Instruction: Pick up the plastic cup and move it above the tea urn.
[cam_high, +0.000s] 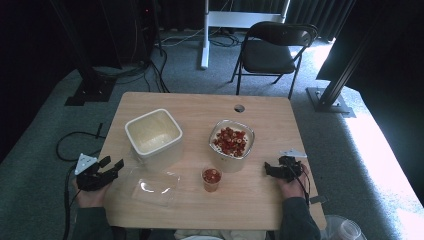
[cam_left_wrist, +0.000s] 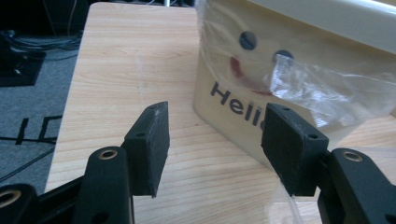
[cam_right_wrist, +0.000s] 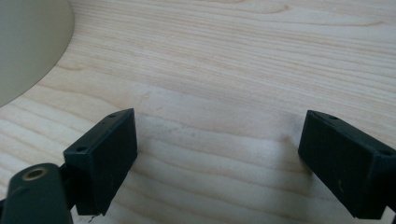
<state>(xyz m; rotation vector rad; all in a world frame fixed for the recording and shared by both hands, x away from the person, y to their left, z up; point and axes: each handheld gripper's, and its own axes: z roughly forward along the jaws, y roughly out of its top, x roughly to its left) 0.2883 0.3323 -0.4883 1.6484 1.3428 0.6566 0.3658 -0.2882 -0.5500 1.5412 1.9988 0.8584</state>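
**Inspector A:** The left gripper (cam_high: 111, 167) rests at the table's (cam_high: 200, 102) left edge, jaws spread and empty. In the left gripper view it faces the cream bin (cam_left_wrist: 299, 60), which carries a printed face and lettering, with crinkled clear plastic (cam_left_wrist: 327, 88) draped against its wall. The right gripper (cam_high: 272, 169) lies low on the wood near the right edge, jaws likewise released, nothing between them.

**Inspector B:** And the goods?

**Inspector A:** The small cup (cam_high: 211, 178) of red pieces stands at centre front, just before the larger container (cam_high: 231, 142) of the same red pieces. A clear plastic lid (cam_high: 155, 186) lies flat between the cup and the left gripper, in front of the cream bin (cam_high: 153, 134), which stands empty.

**Inspector B:** What does the step appear to require?

**Inspector A:** In this inspector's judgement, a reach for the cup or the lid. Neither is touched yet. The cup sits nearer the right gripper; the lid nearer the left.

**Inspector B:** Recommendations?

**Inspector A:** The cup looks light and thin-walled, so the jaws should close on its mid-wall gently, square to it, and keep it upright, or the pieces spill. The lid lies flat; the left jaws should catch a raised edge rather than press down on it. The larger container stands close behind the cup, so an approach from the side is safer.
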